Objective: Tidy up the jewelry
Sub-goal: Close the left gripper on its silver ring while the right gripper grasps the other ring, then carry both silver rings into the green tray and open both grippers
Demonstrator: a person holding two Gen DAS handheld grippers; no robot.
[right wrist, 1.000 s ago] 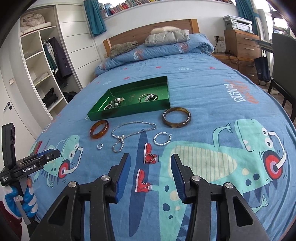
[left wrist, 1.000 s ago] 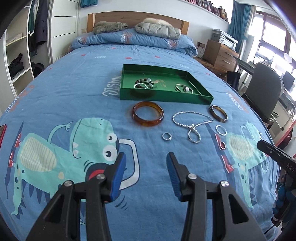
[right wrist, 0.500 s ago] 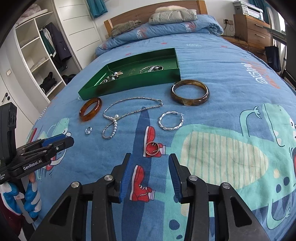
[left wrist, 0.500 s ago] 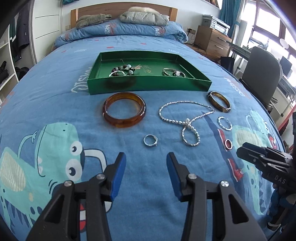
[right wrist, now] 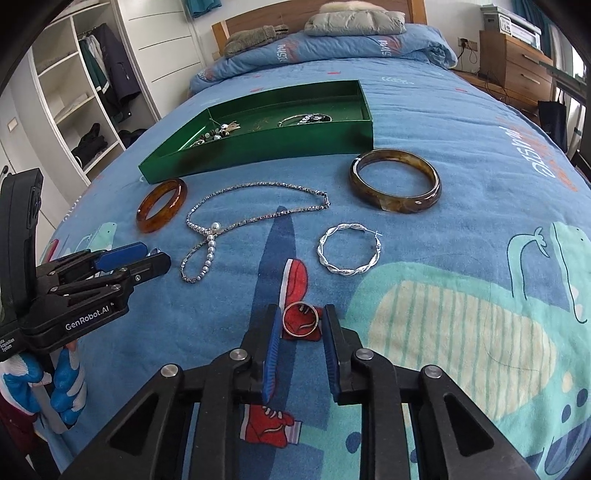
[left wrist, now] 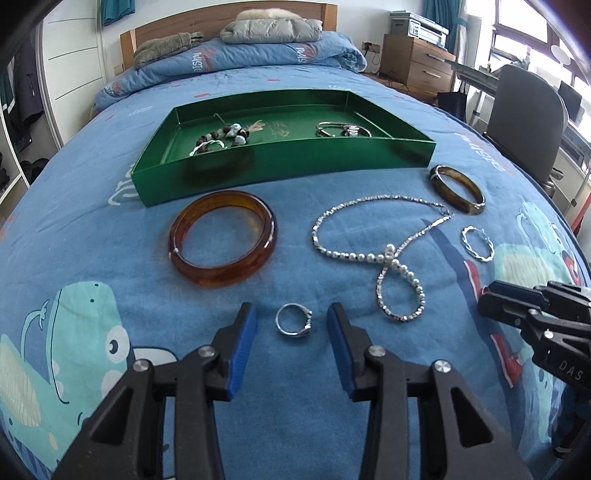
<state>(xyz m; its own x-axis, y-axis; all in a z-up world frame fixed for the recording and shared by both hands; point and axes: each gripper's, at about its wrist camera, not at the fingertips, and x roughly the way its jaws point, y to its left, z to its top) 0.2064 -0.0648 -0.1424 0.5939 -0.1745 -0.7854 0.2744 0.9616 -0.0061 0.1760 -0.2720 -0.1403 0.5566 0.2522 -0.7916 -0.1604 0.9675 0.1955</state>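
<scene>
On the blue dinosaur bedspread a small silver ring (left wrist: 305,325) lies between the blue pads of my left gripper (left wrist: 291,321). Its jaws are closing, with a gap on both sides of the ring. My right gripper (right wrist: 301,321) straddles a gold ring (right wrist: 300,334) on a red shoe print; its jaws are closing and stand almost against the ring. Farther off lie an amber bangle (left wrist: 221,275), a pearl necklace (left wrist: 369,256), a twisted silver hoop (right wrist: 347,271) and a dark brown bangle (right wrist: 395,205). The green tray (left wrist: 280,166) behind them holds beads and bracelets.
A folded duvet and pillows (left wrist: 273,26) lie at the headboard. Wardrobe shelves (right wrist: 74,110) stand left of the bed, a wooden drawer unit (left wrist: 417,70) and a grey chair (left wrist: 528,110) to its right. A blue-gloved hand (right wrist: 62,387) holds the left gripper.
Both grippers have come down and forward over the bedspread until each straddles a ring. Both pairs of jaws stand narrower than before, the right one much more so.
</scene>
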